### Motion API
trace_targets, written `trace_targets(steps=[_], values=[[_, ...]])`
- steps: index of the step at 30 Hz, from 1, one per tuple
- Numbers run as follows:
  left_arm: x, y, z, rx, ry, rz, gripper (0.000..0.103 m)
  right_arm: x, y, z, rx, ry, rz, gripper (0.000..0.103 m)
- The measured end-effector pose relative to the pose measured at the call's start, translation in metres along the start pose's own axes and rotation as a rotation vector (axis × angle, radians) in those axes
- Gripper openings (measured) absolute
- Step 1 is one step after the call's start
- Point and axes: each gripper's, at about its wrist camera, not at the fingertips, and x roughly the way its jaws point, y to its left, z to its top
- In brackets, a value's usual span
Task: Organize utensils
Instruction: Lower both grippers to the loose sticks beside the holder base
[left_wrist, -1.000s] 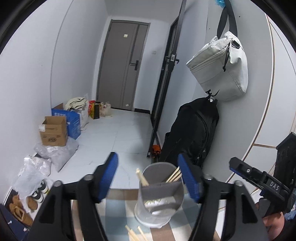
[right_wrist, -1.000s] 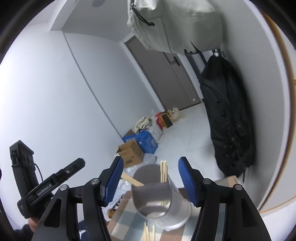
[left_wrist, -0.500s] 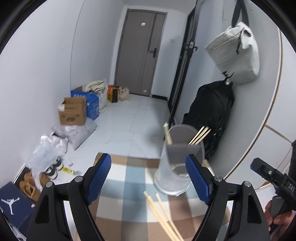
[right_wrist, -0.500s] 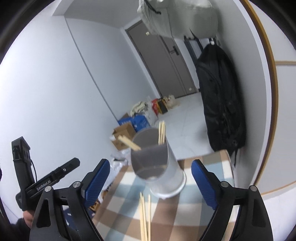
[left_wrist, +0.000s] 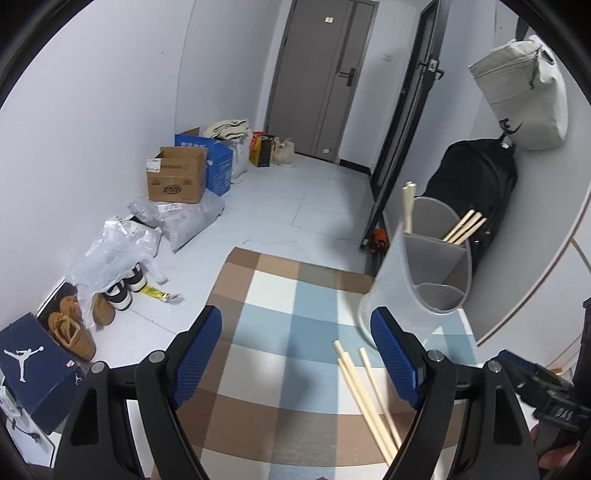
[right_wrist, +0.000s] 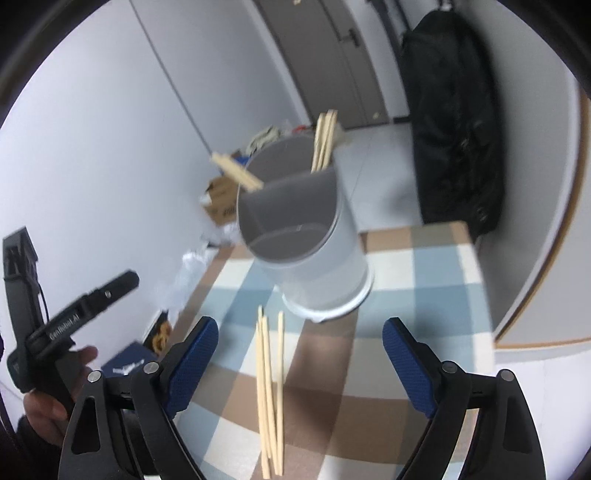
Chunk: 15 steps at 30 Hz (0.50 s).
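A grey divided utensil holder (left_wrist: 421, 269) (right_wrist: 310, 251) stands on the checked tablecloth (left_wrist: 280, 332) (right_wrist: 417, 280) at the far side. Wooden chopsticks (left_wrist: 463, 227) (right_wrist: 324, 138) stick out of its back compartments. Loose wooden chopsticks (left_wrist: 364, 391) (right_wrist: 269, 387) lie on the cloth in front of the holder. My left gripper (left_wrist: 299, 363) is open and empty, above the cloth left of the holder. My right gripper (right_wrist: 306, 369) is open and empty, with the loose chopsticks between its fingers' lines.
The table edge drops to a tiled floor with cardboard boxes (left_wrist: 177, 179), plastic bags (left_wrist: 114, 247) and shoes (left_wrist: 74, 328) at the left. A black backpack (left_wrist: 476, 188) (right_wrist: 450, 122) hangs on the right wall. The other gripper shows at each view's edge.
Both grippers have pulled back and tilted down from the holder and opened wider. The loose chopsticks on the cloth have come fully into view.
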Motion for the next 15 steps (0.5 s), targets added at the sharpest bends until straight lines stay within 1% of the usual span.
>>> trace_targets(steps=[1,2,3,4,5,7,10,15], values=[[0.002,0.003,0.0,-0.003,0.007,0.006,0.079,0.009,0.002,-0.001,-0.004,0.026,0.004,0.079],[0.004,0.005,-0.001,-0.01,0.014,0.011,0.079,0.015,0.003,-0.003,-0.009,0.044,0.005,0.075],[0.008,0.008,-0.001,-0.017,0.026,0.019,0.079,0.025,0.005,-0.004,-0.015,0.076,0.002,0.068],[0.011,0.011,0.0,-0.02,0.042,0.03,0.079,0.033,0.006,-0.006,-0.019,0.096,-0.005,0.063],[0.013,0.014,-0.001,-0.024,0.053,0.035,0.079,0.044,0.007,-0.007,-0.018,0.124,-0.012,0.06],[0.017,0.021,-0.001,-0.046,0.076,0.044,0.079,0.061,0.009,-0.009,-0.009,0.169,-0.023,0.048],[0.02,0.03,-0.001,-0.069,0.105,0.056,0.079,0.081,0.013,-0.011,-0.01,0.221,-0.031,0.04],[0.019,0.038,0.0,-0.094,0.128,0.063,0.079,0.109,0.027,-0.011,-0.058,0.273,-0.046,0.035]])
